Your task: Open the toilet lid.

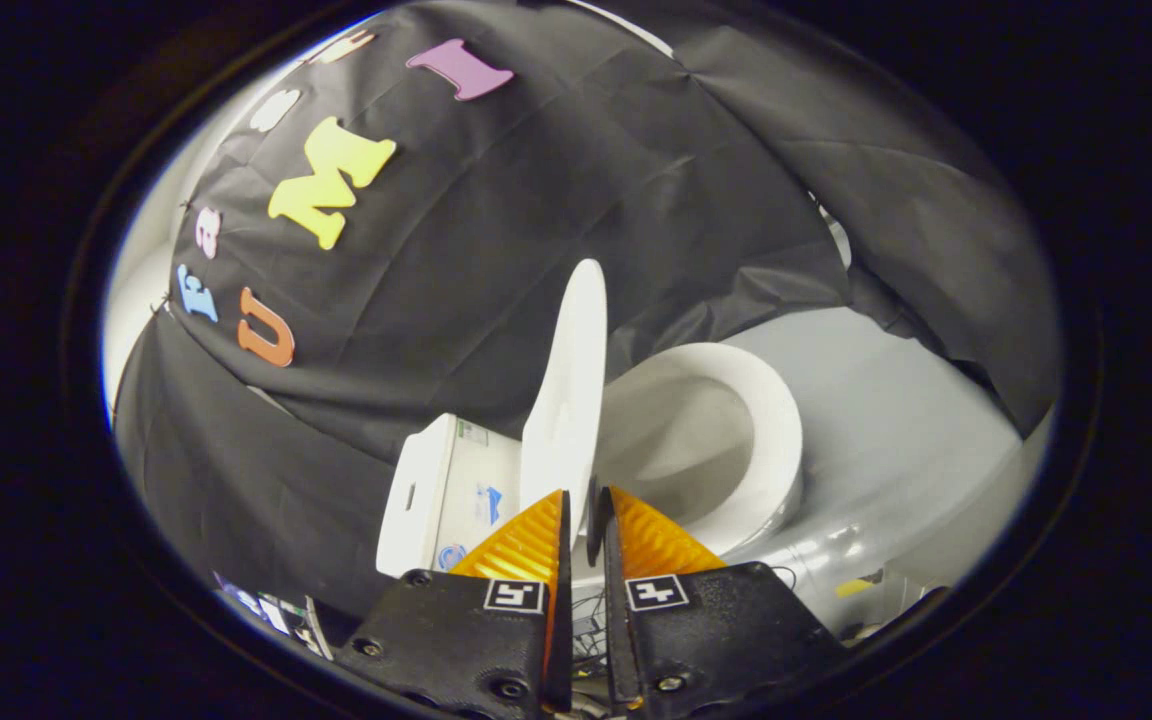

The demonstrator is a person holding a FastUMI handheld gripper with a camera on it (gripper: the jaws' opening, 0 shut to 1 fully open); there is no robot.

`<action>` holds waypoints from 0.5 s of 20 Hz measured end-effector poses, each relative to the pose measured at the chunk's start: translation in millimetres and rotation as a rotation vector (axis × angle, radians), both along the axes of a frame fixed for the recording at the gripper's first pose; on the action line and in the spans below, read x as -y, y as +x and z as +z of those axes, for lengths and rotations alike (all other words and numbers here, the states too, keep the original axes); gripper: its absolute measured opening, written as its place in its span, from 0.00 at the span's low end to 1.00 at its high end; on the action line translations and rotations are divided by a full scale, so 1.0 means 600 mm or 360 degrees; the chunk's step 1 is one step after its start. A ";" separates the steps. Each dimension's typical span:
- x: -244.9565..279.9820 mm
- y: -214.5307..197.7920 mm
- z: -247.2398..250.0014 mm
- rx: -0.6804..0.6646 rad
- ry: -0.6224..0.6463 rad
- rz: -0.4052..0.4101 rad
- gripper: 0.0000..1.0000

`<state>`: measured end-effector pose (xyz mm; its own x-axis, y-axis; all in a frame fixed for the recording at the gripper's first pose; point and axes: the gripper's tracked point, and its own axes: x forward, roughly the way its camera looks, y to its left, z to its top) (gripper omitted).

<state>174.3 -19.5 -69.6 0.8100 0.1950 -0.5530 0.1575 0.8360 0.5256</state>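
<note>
Lid (568, 390) stands raised off bowl (736, 440), near tank (426, 490). My tongs (584, 500) nearly together, gripping nothing. Opening looks done; next, prob. back away w/o knocking lid.

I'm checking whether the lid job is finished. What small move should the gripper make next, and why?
Probably back the gripper straight away from the toilet. The lid already stands raised beside the tank, the bowl is uncovered, and the fingers are nearly closed with nothing clearly pressed between them.

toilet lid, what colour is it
White, seen best in the gripper view: the toilet lid stands raised, just ahead of the nearly closed claw.
</note>
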 end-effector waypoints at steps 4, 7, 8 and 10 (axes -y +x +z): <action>-0.020 0.000 0.015 -0.0059 -0.0181 -0.0002 0.17; -0.052 0.002 0.039 -0.0048 -0.0212 0.0032 0.17; -0.061 0.002 0.046 -0.0047 -0.0222 0.0042 0.17; -0.071 0.003 0.050 -0.0065 -0.0274 0.0043 0.17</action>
<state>176.3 23.0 -39.3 0.7820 0.1161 -0.6124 0.1519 0.9174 0.3679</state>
